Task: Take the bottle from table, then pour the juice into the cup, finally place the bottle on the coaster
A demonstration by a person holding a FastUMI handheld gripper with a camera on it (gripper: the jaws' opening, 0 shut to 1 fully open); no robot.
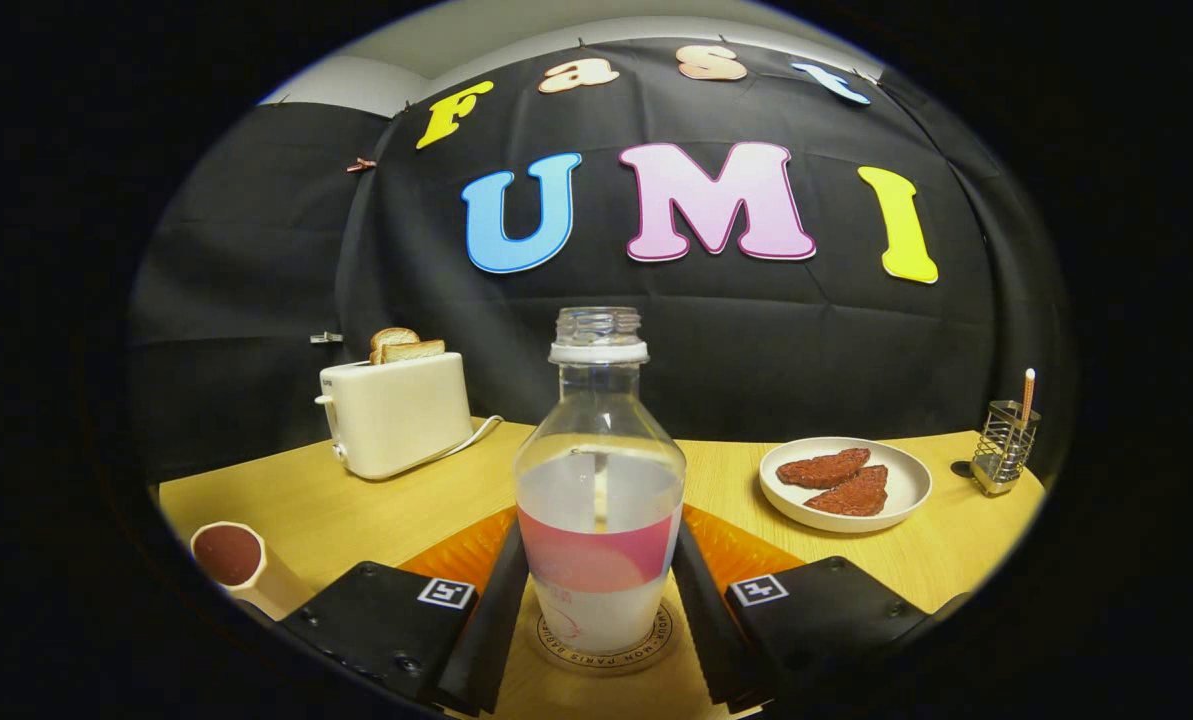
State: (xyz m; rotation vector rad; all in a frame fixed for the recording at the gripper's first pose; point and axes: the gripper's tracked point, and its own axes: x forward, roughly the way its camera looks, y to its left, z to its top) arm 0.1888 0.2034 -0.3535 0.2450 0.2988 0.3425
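Gripper [598, 600]: 2 fingers flank the bottle's lower body; firm clamping cannot be confirmed.
Bottle [598, 480]: upright, uncapped, partly filled, standing on the coaster [656, 645].
Cup [231, 560]: left of the fingers, on the table [356, 510].

Coaster [646, 640] mostly hidden under bottle [598, 500]; cup [241, 568] at 8 o'clock cut off; gripper [596, 625] fingertips out of sight.

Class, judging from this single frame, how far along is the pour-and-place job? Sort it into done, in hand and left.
Done: the uncapped bottle stands on the coaster, and the cup holds dark liquid, so pouring looks finished. In hand: the gripper fingers flank the bottle, seemingly pressing it. Left: releasing and backing away.
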